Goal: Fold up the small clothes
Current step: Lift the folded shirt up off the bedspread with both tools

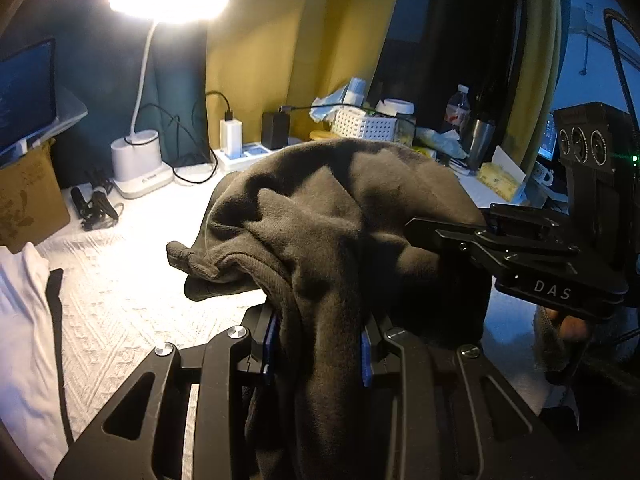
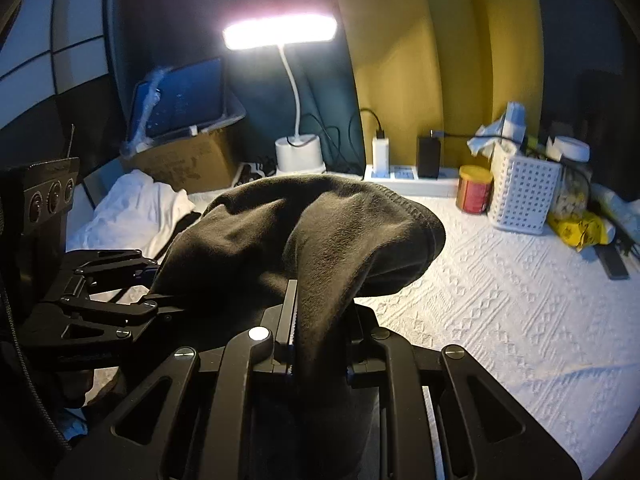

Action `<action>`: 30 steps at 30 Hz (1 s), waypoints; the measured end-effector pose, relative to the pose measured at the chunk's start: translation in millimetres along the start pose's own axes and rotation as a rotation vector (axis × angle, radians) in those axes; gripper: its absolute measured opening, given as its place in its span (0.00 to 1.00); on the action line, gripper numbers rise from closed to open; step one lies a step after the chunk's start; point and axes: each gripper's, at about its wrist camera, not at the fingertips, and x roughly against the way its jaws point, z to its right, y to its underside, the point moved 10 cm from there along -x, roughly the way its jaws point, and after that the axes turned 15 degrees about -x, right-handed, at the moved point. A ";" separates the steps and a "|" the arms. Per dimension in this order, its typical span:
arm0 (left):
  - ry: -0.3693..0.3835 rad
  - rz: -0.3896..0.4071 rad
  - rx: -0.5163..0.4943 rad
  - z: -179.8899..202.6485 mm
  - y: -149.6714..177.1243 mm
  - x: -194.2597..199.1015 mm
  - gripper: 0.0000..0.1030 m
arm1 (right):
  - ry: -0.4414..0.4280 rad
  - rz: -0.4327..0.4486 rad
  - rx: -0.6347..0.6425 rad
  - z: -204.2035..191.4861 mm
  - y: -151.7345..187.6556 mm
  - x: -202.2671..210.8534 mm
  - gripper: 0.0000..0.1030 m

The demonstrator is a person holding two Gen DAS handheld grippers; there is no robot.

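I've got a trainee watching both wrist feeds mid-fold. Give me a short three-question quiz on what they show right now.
1. True or false: both tongs, the left tongs and the right tongs, grip the same dark garment.
2. Which stands nearest the white basket? A) red can B) desk lamp C) cardboard box
3. What lies on the white bedspread beside the cardboard box?

Key:
1. True; cloth is pinched in each.
2. A.
3. White cloth, crumpled.
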 end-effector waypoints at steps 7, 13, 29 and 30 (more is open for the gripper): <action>-0.029 0.038 -0.037 9.7 -7.0 23.9 0.28 | -0.006 0.055 0.018 -15.6 -1.7 26.8 0.18; -0.046 0.084 -0.054 16.0 -12.1 44.7 0.28 | 0.002 0.108 0.055 -31.0 -1.7 53.4 0.17; -0.082 0.209 -0.103 22.1 -31.1 95.4 0.28 | -0.015 0.232 0.109 -65.8 -16.2 114.6 0.16; -0.083 0.220 -0.103 21.6 -33.0 98.3 0.28 | -0.015 0.237 0.115 -67.9 -17.6 117.1 0.16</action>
